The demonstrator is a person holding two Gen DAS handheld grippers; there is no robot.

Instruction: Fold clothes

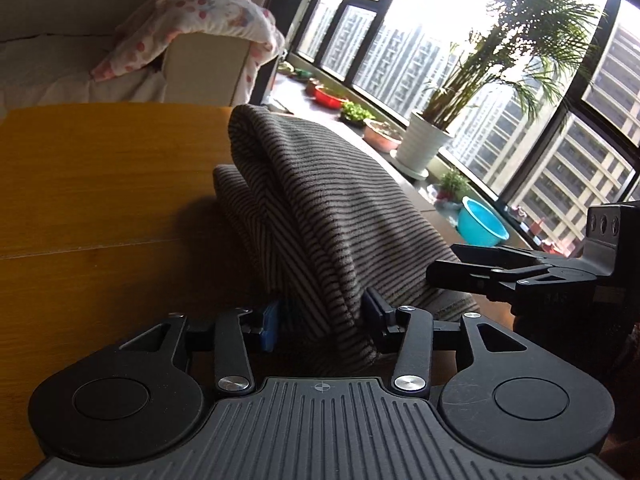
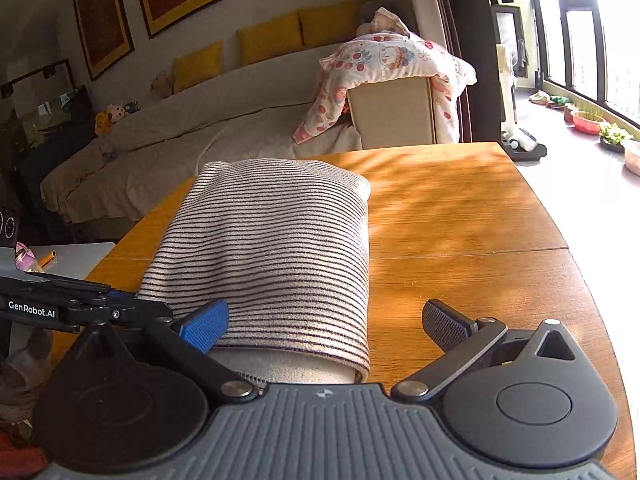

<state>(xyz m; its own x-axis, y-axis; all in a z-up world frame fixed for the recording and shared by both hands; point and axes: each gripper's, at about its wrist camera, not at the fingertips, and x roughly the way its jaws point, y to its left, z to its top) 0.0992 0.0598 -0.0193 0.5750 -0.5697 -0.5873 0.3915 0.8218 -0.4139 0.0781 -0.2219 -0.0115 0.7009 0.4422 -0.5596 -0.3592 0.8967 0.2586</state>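
A striped beige-and-dark garment [image 2: 272, 248] lies folded on the wooden table [image 2: 460, 216]. In the left wrist view the garment [image 1: 320, 208] runs between the jaws of my left gripper [image 1: 324, 316], which stand partly open around its near edge, with gaps at both pads. My right gripper [image 2: 326, 324] is open wide, its blue pad touching the garment's near left edge and its dark pad apart on bare wood. The right gripper also shows in the left wrist view [image 1: 480, 268] at the garment's right side. The left gripper shows in the right wrist view [image 2: 80, 308] at the left.
A sofa [image 2: 192, 132] with a flowered blanket [image 2: 392, 64] stands beyond the table. Windows with potted plants [image 1: 432, 136] and a blue basin [image 1: 480, 224] line the right. The table's edge [image 2: 592, 280] curves close on the right.
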